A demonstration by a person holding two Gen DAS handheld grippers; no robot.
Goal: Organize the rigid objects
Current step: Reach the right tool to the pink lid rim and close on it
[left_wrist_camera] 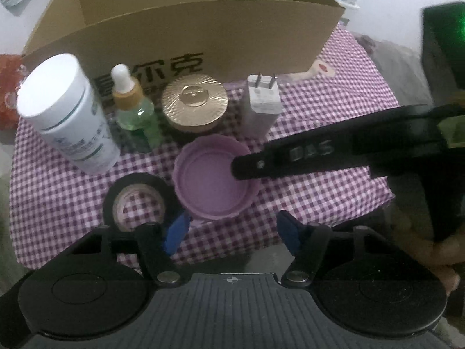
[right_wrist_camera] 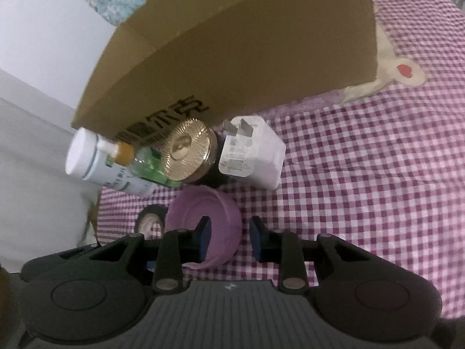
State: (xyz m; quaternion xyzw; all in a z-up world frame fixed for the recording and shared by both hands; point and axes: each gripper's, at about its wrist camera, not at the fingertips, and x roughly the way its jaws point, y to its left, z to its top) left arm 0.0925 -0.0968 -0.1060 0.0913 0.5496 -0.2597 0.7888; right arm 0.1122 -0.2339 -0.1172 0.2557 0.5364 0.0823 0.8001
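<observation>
Cloth: your desk wears a purple-and-white gingham cloth (left_wrist_camera: 319, 133), soft and slightly rumpled.
Box: a plain corrugated cardboard box (left_wrist_camera: 203, 40) stands open at the far side, black characters printed on its near wall.
Back row: in front of that wall you have, left to right, a smooth white cylindrical bottle (left_wrist_camera: 66, 113), a clear green dropper bottle (left_wrist_camera: 132, 107) with a white bulb, a round jar with a ribbed gold lid (left_wrist_camera: 194, 100) and a white boxy plug adapter (left_wrist_camera: 261, 101), prongs up.
Lid: the lilac plastic lid (left_wrist_camera: 215, 180), round with a scalloped rim, lies hollow side up near the front edge.
Tape: a black tape roll (left_wrist_camera: 138, 197) lies flat, touching the lid's left side.
Left gripper: your left gripper (left_wrist_camera: 232, 234) is released, its blue pads apart above the lid's near rim.
Right gripper: your right gripper (right_wrist_camera: 229, 237) straddles the lid's right wall, one pad inside the hollow, one outside; jaws parted, not pressing.
</observation>
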